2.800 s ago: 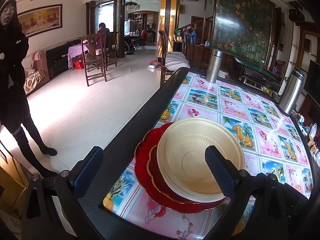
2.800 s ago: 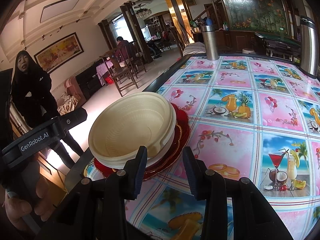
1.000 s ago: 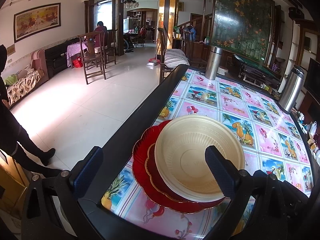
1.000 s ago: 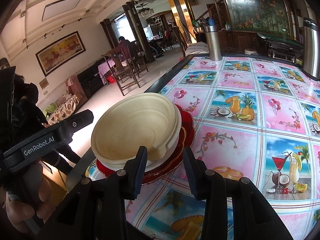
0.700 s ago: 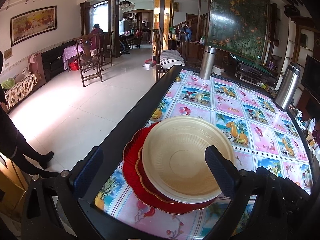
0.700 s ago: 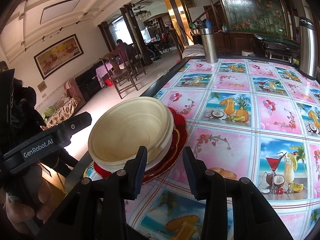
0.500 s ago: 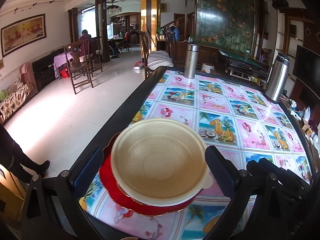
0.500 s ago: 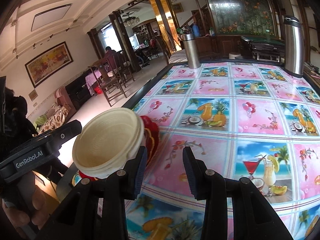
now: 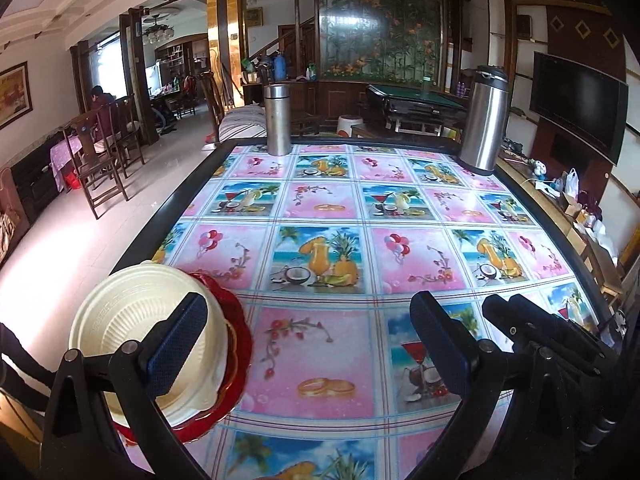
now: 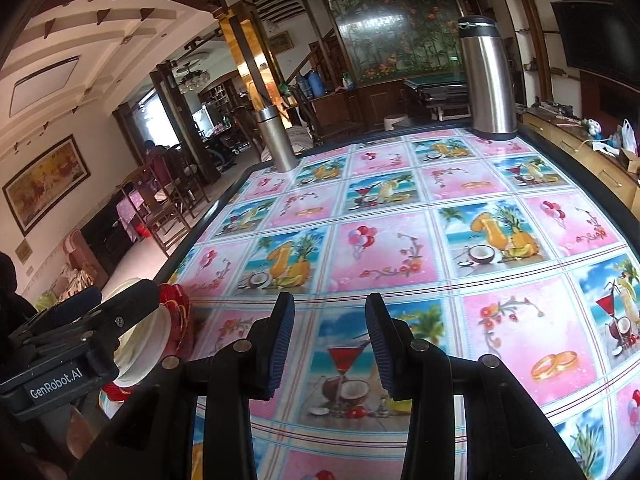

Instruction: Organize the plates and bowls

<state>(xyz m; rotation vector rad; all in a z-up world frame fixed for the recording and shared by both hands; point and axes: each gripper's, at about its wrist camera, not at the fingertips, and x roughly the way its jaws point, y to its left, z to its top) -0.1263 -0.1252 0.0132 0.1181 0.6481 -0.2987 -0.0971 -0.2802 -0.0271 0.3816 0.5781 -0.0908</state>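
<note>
Currently we had both tongs apart and empty: left tongs (image 9: 308,340), right tongs (image 10: 330,344). Cream bowl (image 9: 132,320) sat stacked on red plates (image 9: 236,344) at the surface's (image 9: 400,248) near-left edge.

Both grippers are black, with silver rivets and blue ribbed pads (image 10: 280,340); 1 body is marked "GenRobot.AI" (image 10: 56,382).

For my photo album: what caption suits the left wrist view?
Open left gripper beside a cream bowl stacked on red plates.
</note>
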